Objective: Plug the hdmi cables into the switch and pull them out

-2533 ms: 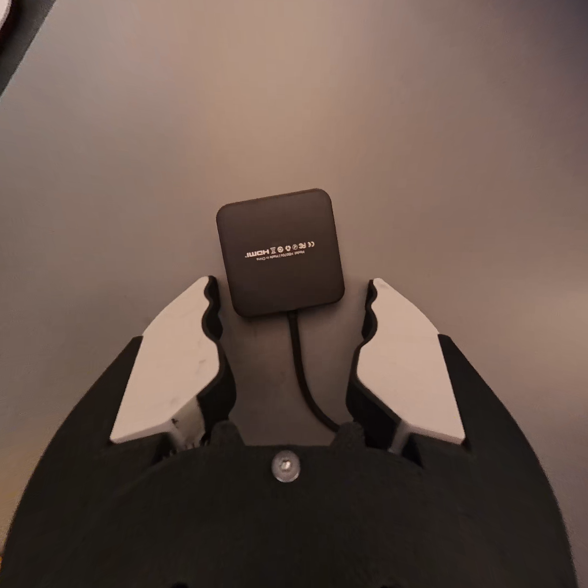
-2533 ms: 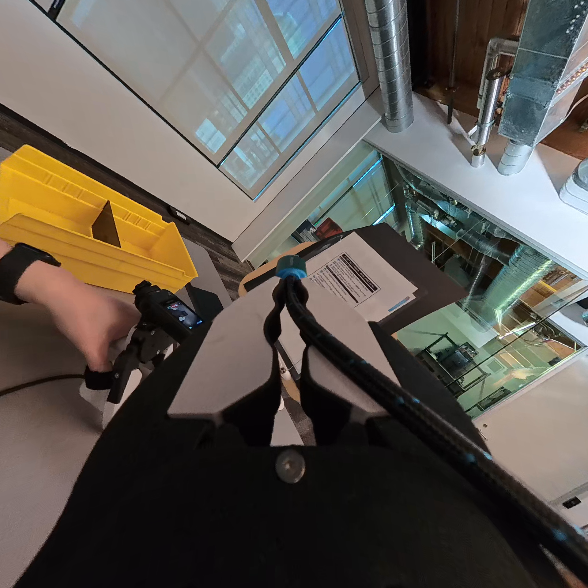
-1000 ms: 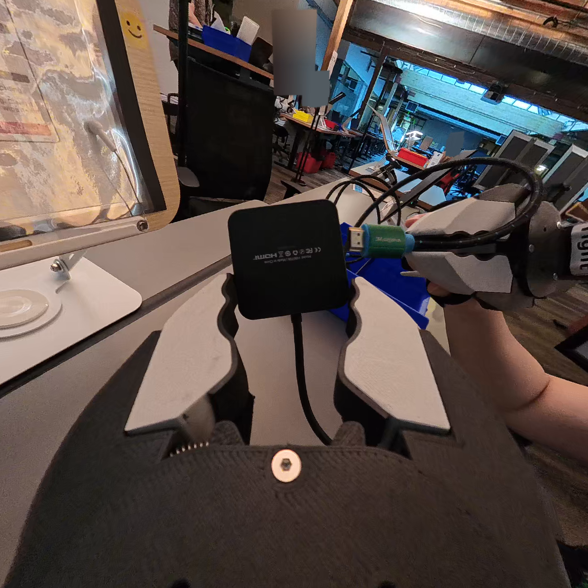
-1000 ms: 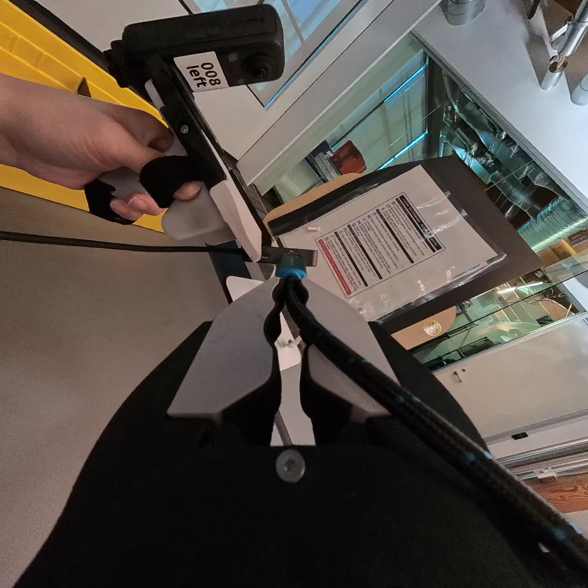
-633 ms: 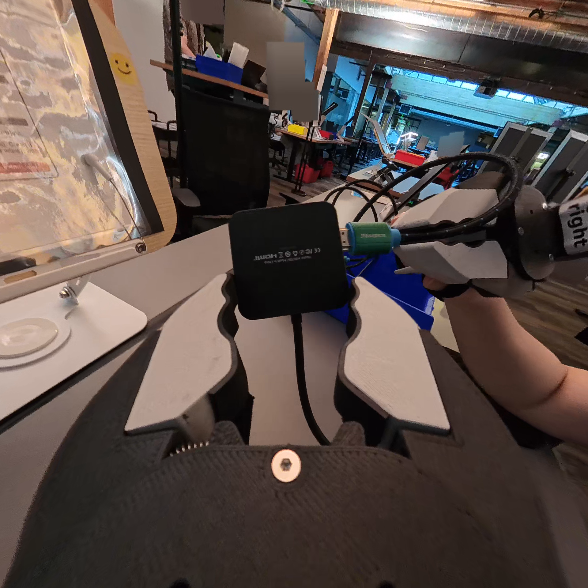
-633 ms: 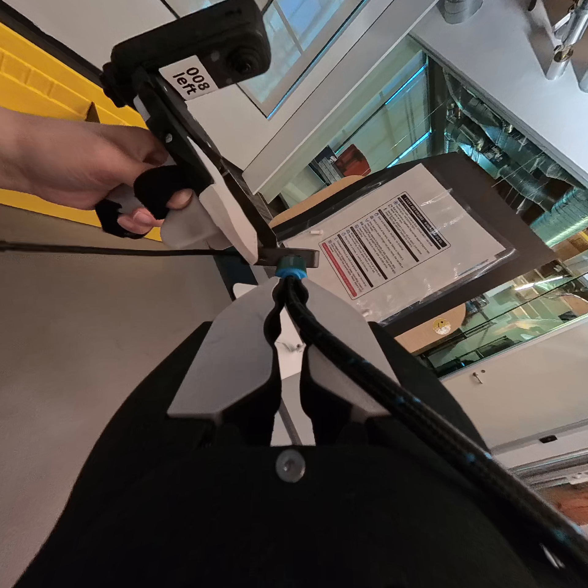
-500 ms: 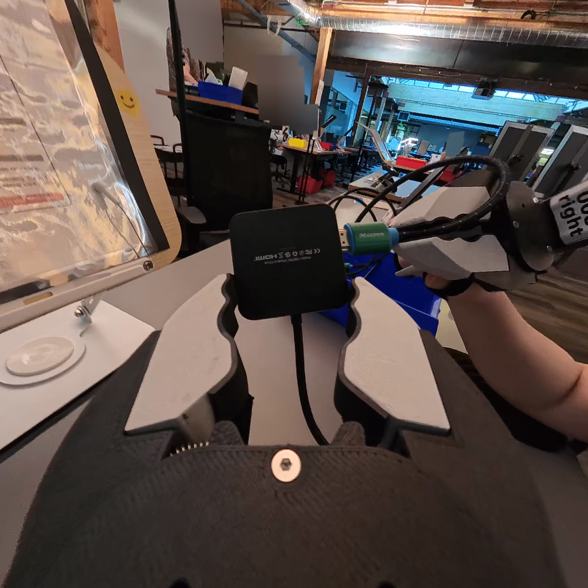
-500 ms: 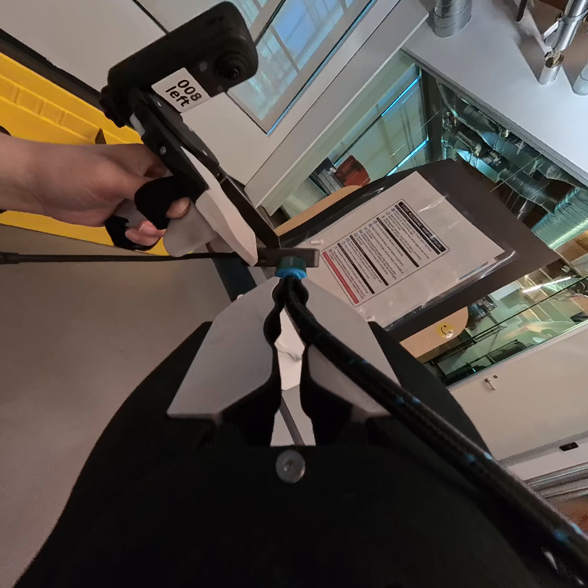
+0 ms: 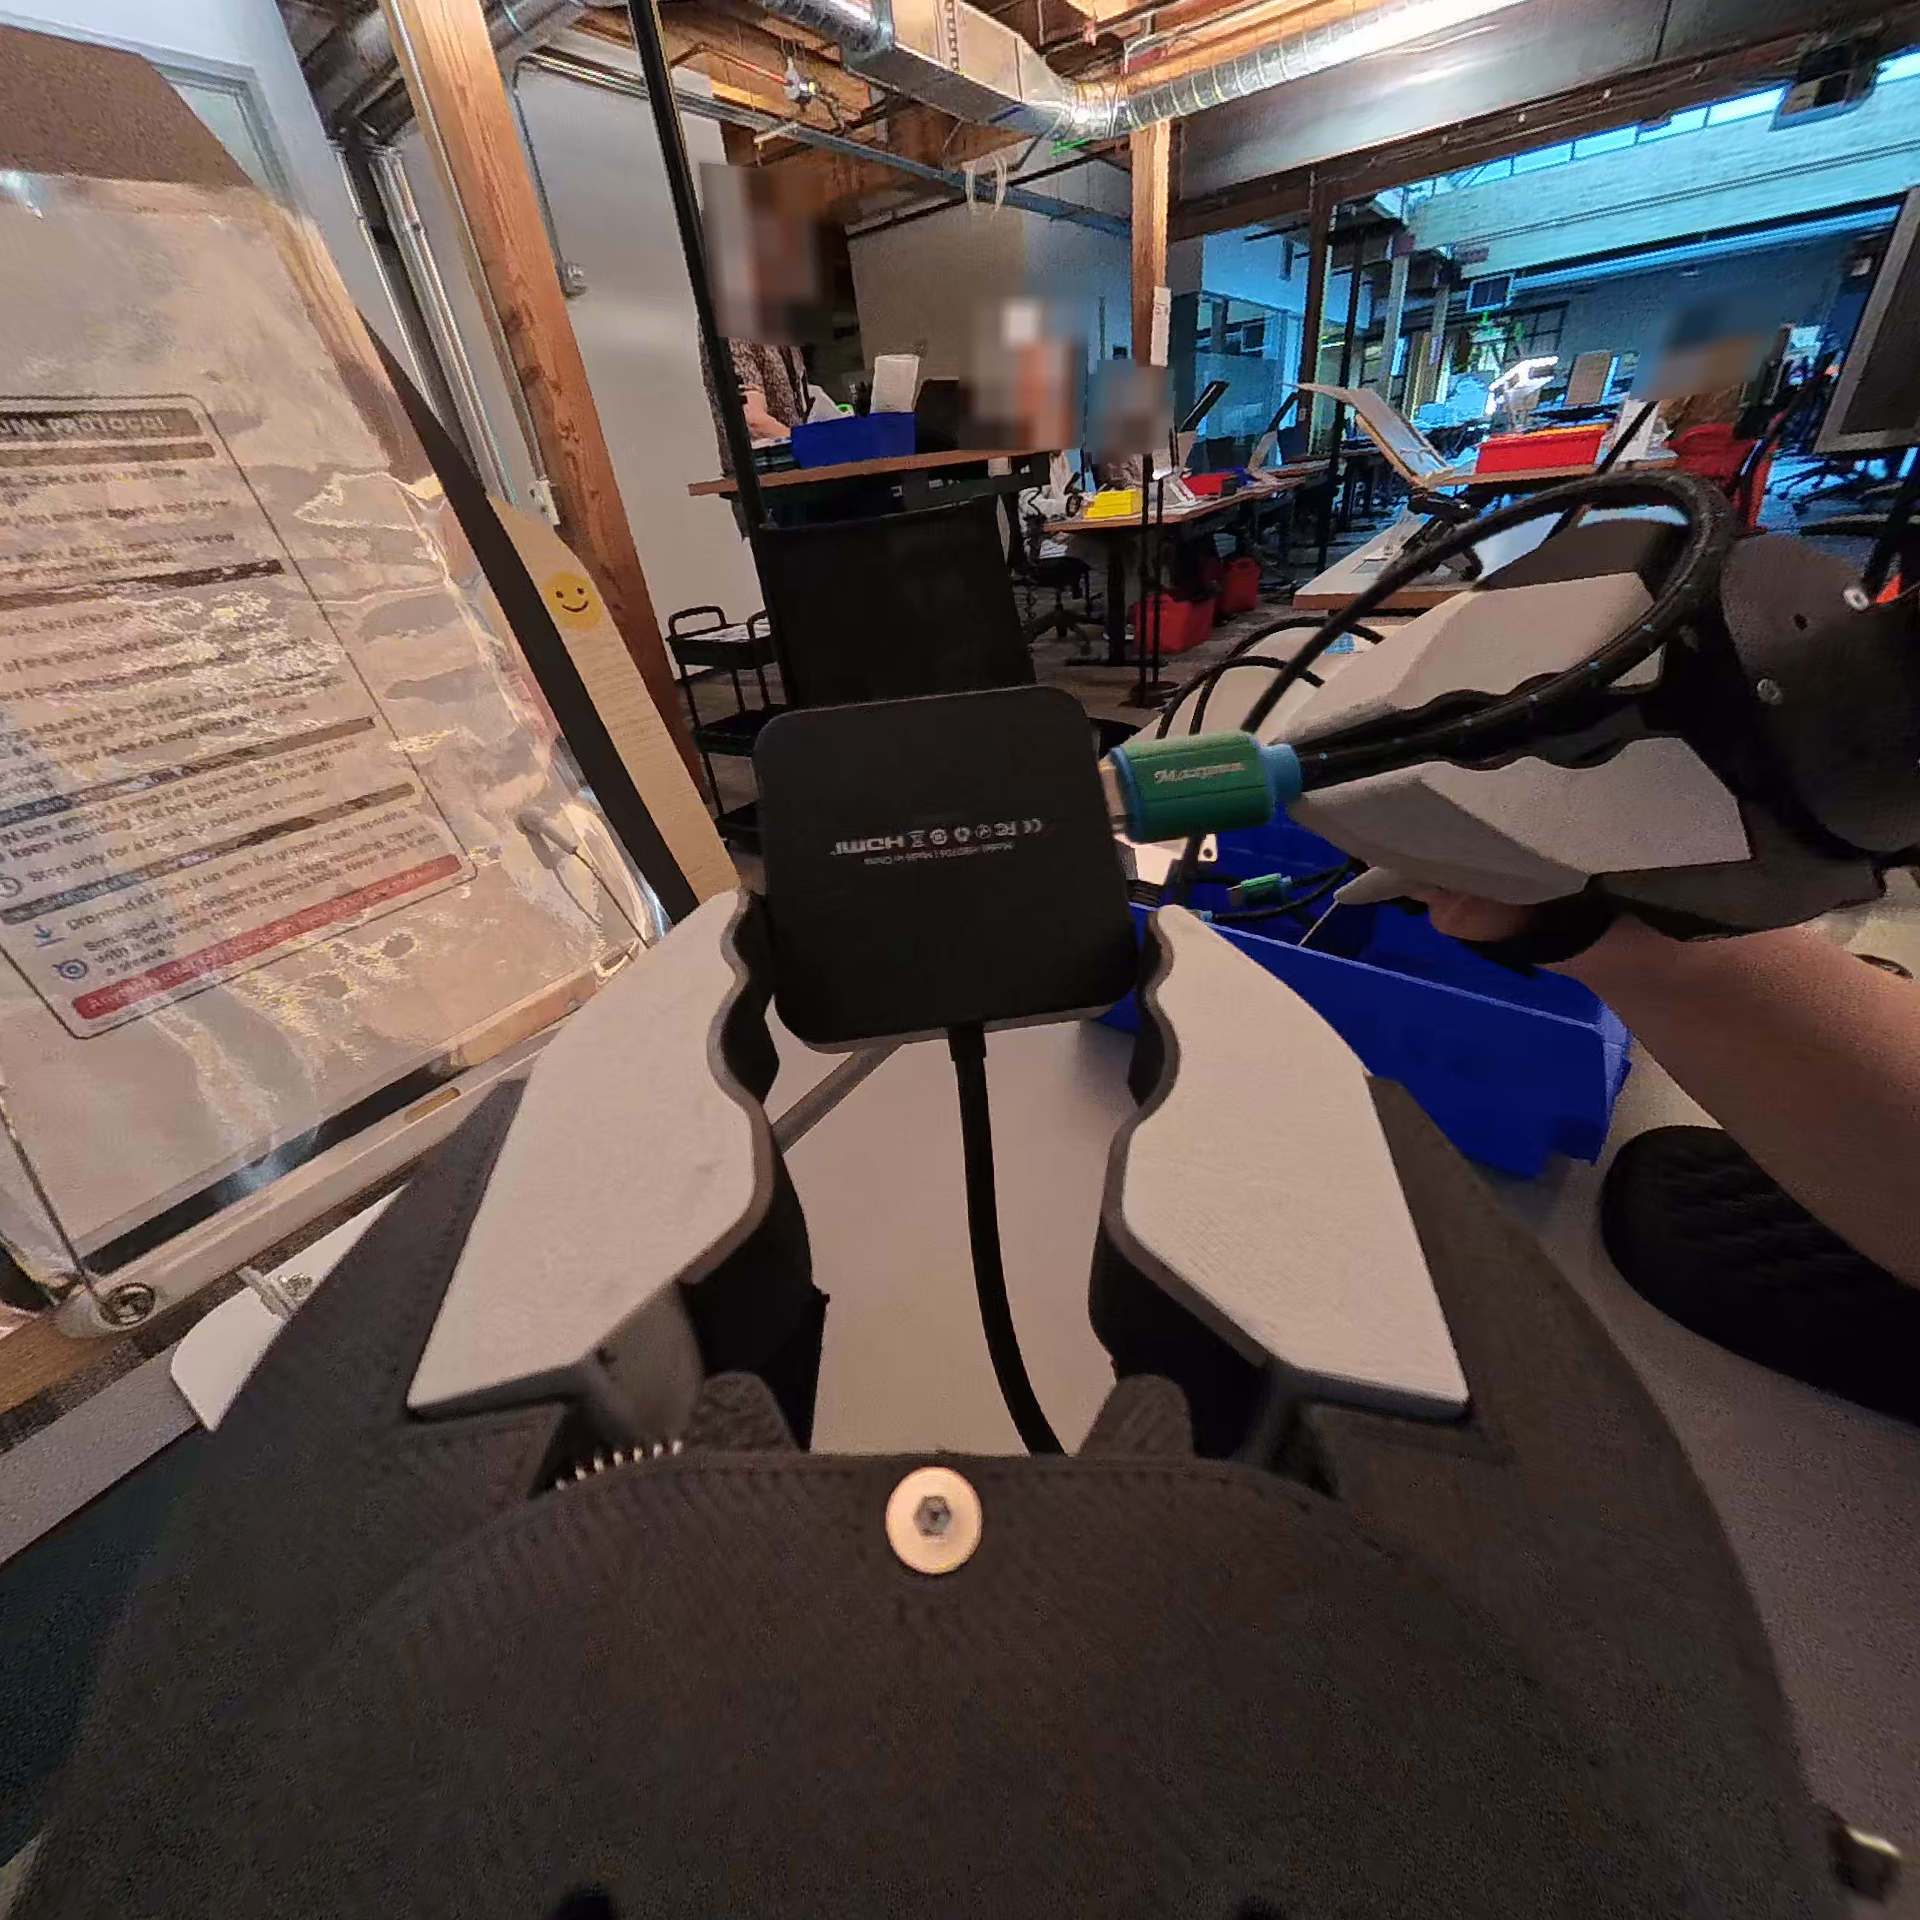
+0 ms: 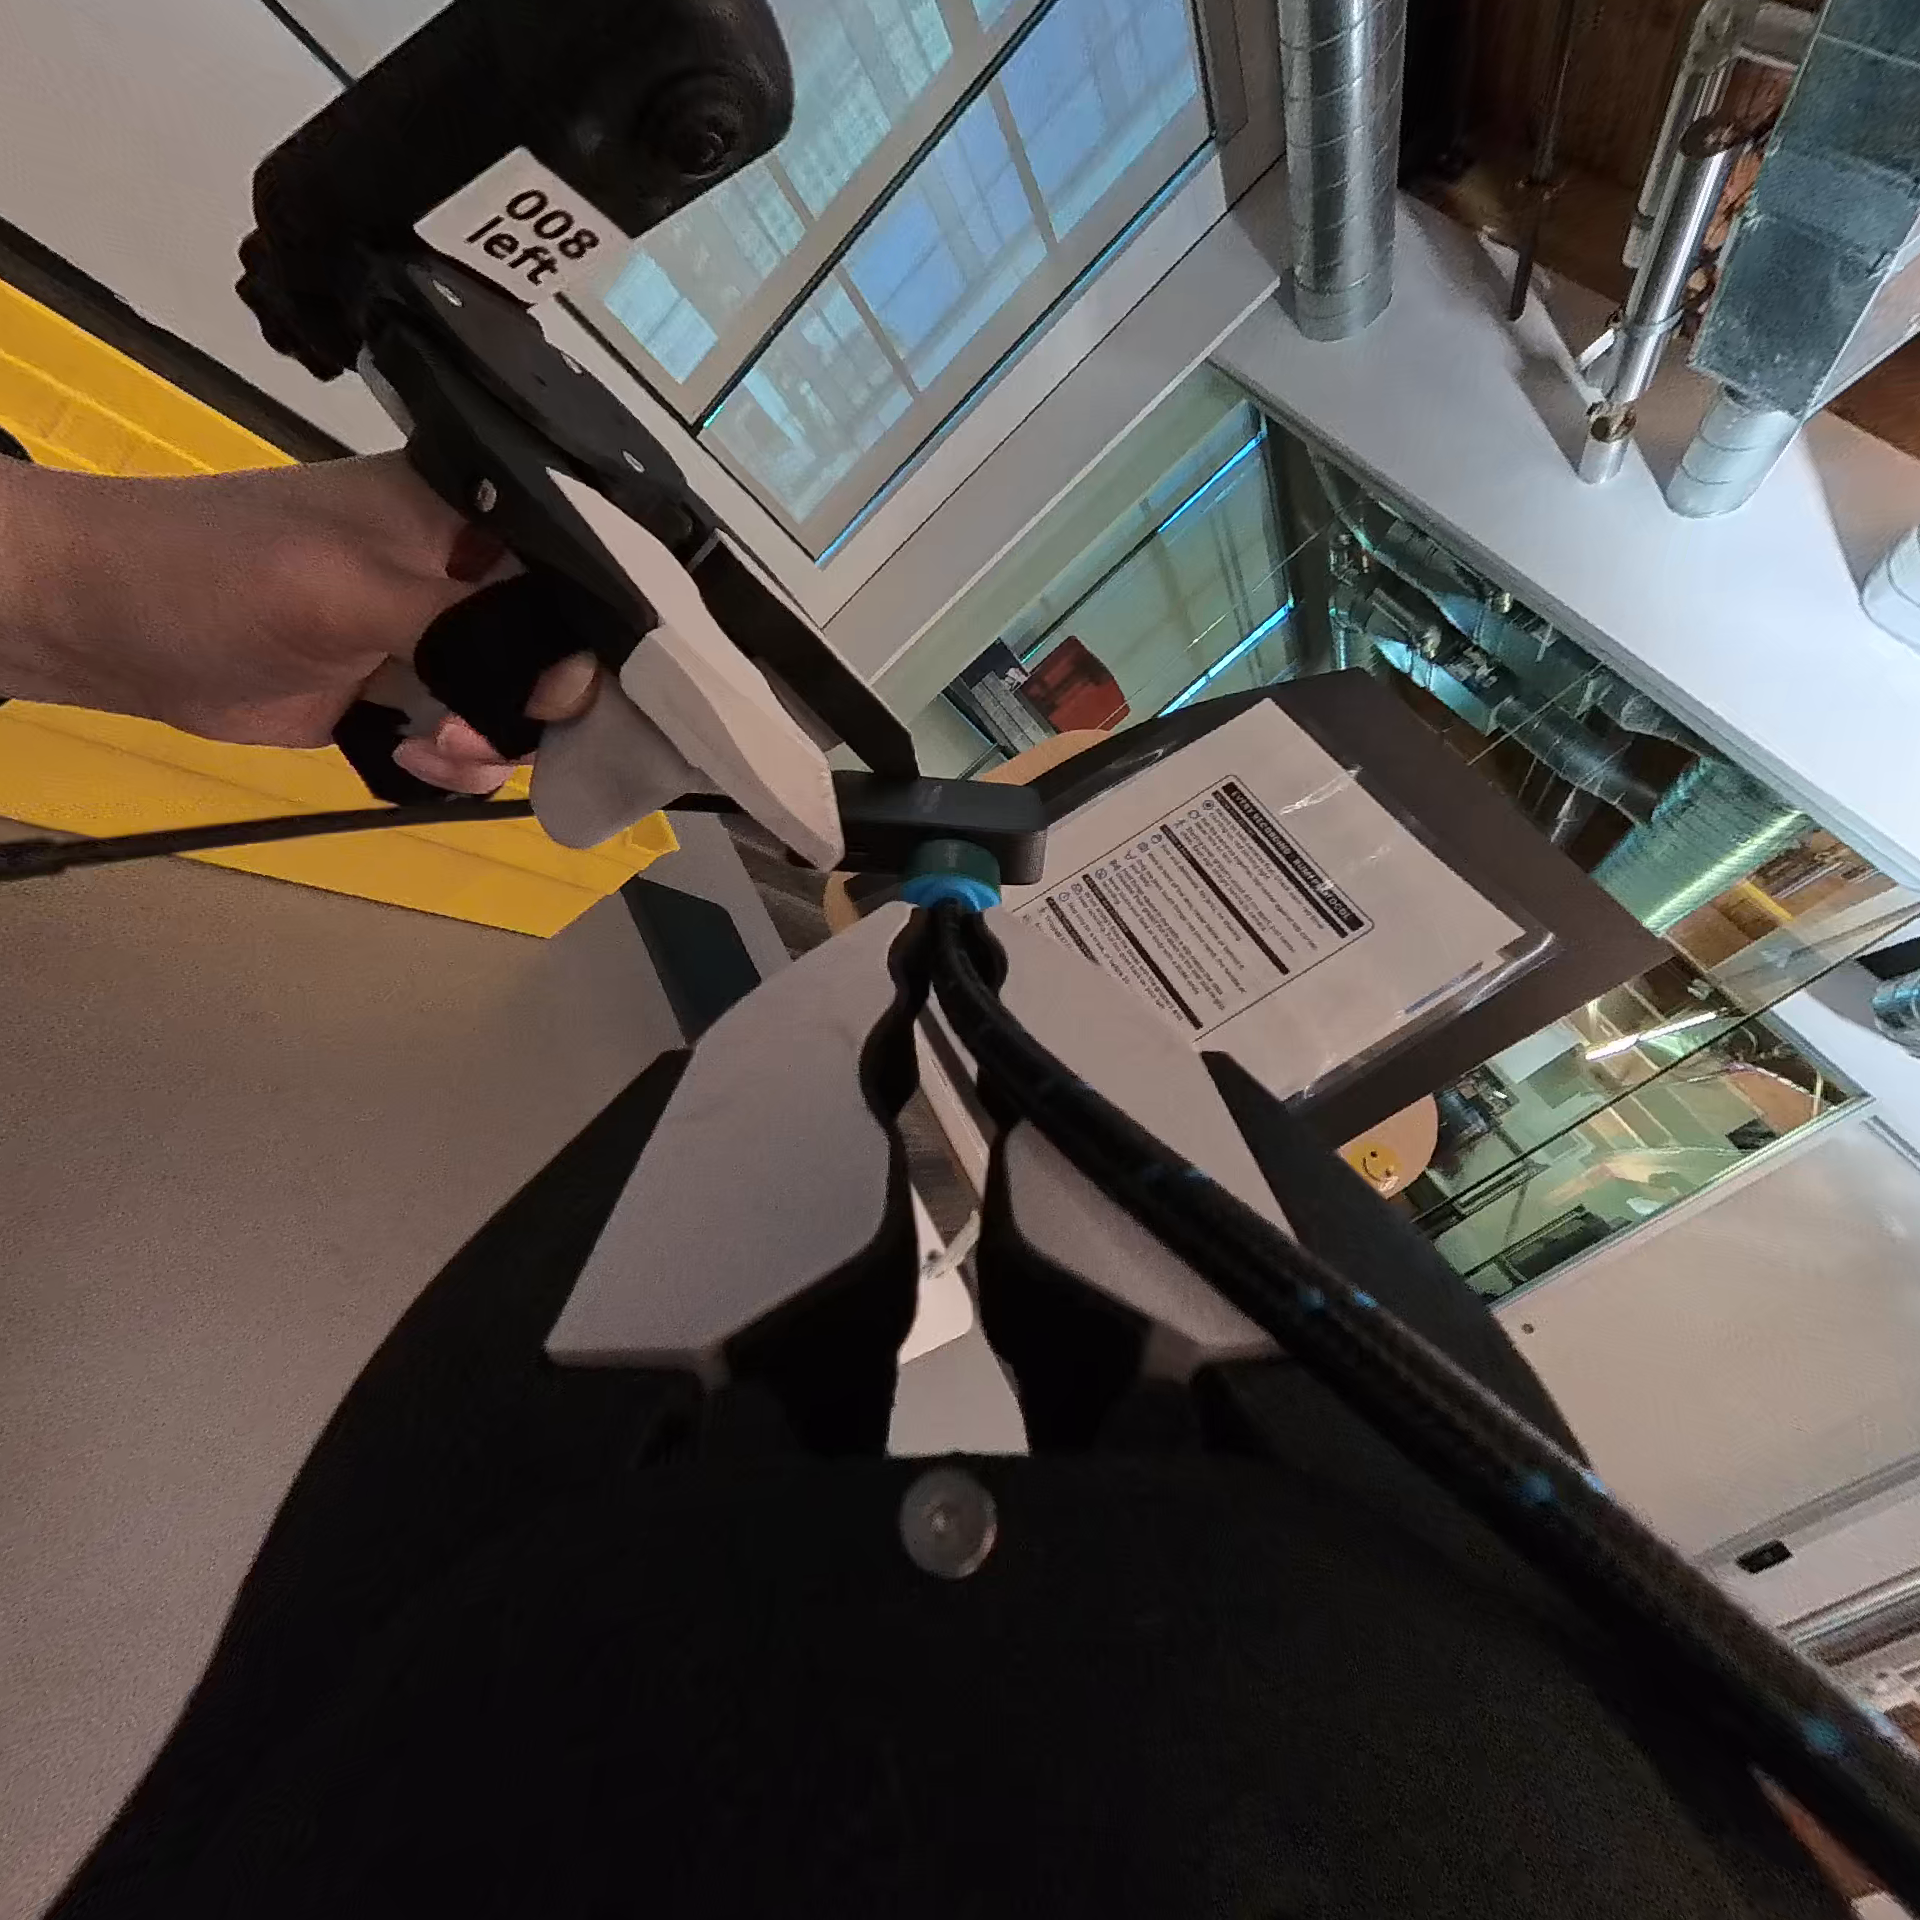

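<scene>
While the left gripper (image 9: 943,940) pinches the black switch (image 9: 935,852), the right gripper (image 10: 940,940) clamps the braided cable (image 10: 1195,1174); plug (image 9: 1205,784) tip hidden at switch edge, white print present

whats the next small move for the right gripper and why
Probably push the green plug straight on into the switch. Its metal tip already meets the switch's side, the right gripper is shut on the cable behind it, and the left gripper clamps the switch.

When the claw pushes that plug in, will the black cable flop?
Probably only some: the thick black braided cable holds a springy loop above the right claw. The green plug looks rigid.
</scene>
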The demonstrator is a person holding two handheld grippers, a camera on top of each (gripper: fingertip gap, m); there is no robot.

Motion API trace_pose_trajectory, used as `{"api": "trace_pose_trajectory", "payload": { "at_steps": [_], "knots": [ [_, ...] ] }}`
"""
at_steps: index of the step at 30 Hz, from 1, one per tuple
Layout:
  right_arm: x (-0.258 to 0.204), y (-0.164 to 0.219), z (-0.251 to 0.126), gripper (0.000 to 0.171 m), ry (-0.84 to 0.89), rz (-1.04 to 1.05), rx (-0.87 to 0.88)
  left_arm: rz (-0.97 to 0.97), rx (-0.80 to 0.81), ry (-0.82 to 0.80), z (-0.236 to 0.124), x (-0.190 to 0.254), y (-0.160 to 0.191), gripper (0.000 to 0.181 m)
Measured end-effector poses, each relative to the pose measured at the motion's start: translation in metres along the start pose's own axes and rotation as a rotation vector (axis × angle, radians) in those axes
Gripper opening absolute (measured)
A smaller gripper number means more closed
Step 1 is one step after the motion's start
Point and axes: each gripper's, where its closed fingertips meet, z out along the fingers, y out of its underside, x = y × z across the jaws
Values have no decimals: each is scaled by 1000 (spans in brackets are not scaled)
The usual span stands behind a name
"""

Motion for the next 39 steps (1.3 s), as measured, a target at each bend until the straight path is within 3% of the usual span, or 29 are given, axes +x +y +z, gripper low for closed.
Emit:
{"api": "trace_pose_trajectory", "payload": {
  "at_steps": [1,24,27,29,33,34,35,36,39],
  "knots": [
    [0,-1,0,6,11,-12,10,-6,0,3,0,1,-1,67],
    [7,-19,-14,6,-3,1,145,48,45,5,-8,18,-23,66],
    [13,-24,-29,6,-45,-38,187,-57,14,105,-10,31,-29,62],
    [15,-32,-41,6,-72,-40,252,-263,59,206,-17,33,-37,44],
    [3,-49,-57,6,-206,-52,378,-596,31,559,-22,54,-33,69],
    [-3,-50,-58,6,-237,-65,378,-648,21,675,-25,66,-34,67],
    [-6,-49,-57,6,-252,-84,375,-668,24,785,-29,78,-38,56],
    [-9,-48,-56,6,-259,-96,373,-656,26,861,-33,88,-39,25],
    [-4,-43,-52,6,-280,39,359,-621,40,821,-28,87,-38,14]
  ]
}}
